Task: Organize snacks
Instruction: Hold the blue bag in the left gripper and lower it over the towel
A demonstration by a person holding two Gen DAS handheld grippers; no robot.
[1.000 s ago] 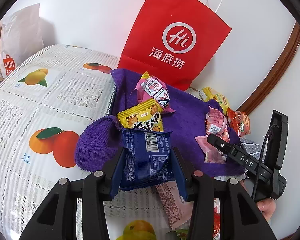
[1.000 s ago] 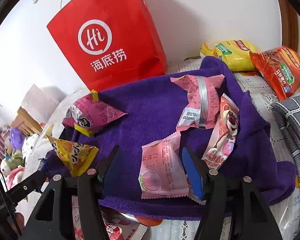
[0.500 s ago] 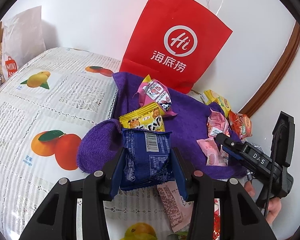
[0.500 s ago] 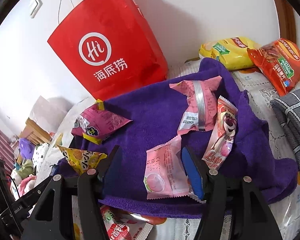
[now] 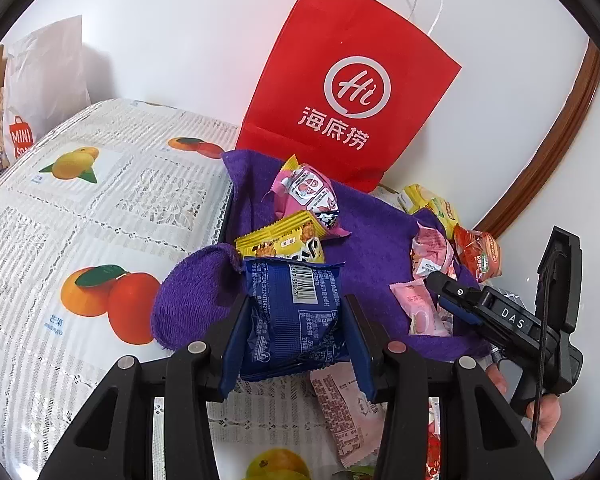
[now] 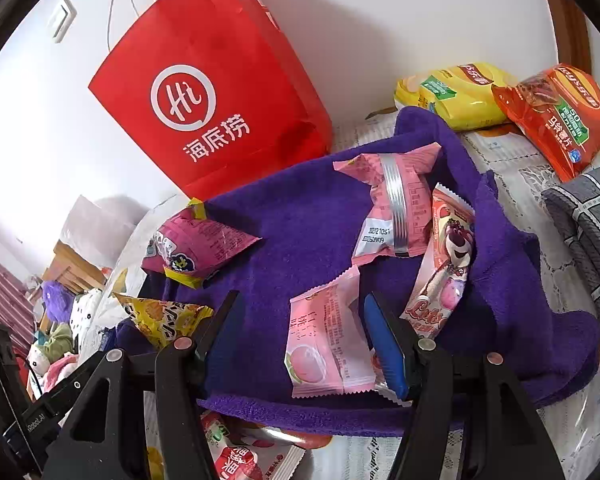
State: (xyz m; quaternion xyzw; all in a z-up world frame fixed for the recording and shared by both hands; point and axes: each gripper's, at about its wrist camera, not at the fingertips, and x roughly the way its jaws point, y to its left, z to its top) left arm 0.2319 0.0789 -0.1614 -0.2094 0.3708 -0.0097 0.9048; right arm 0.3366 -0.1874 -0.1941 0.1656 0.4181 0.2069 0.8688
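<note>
My left tongs (image 5: 292, 336) stay clamped on the blue snack packet (image 5: 294, 312), squeezed about as far shut as they go, just as a second ago; the packet hangs over the near left edge of the purple towel (image 5: 364, 248), not yet set down. In my judgement that means one snack is in hand and waiting for a place, while the sorting itself pauses.

Beyond the blue packet, touching its far edge, lies the yellow packet (image 5: 280, 242), and farther still the pink triangular packet (image 5: 308, 200), both on the towel in front of the red paper bag (image 5: 348, 92) that stands against the wall.

To the right, my right tongs (image 6: 300, 344) hover at the towel's near edge, jaws about half open and holding nothing. Little has changed: the view has only tilted slightly, and the pale pink peach packet (image 6: 324, 344) still lies between the jaws, close to the right blue pad, though I cannot tell whether they touch. It looks like the next pick. Just right of that pad lies the bear-print wafer packet (image 6: 444, 272), with a pink foil-seamed packet (image 6: 396, 208) beyond it. Far right, off the towel, rest the yellow crisp bag (image 6: 456, 96) and the orange crisp bag (image 6: 556, 120).
</note>
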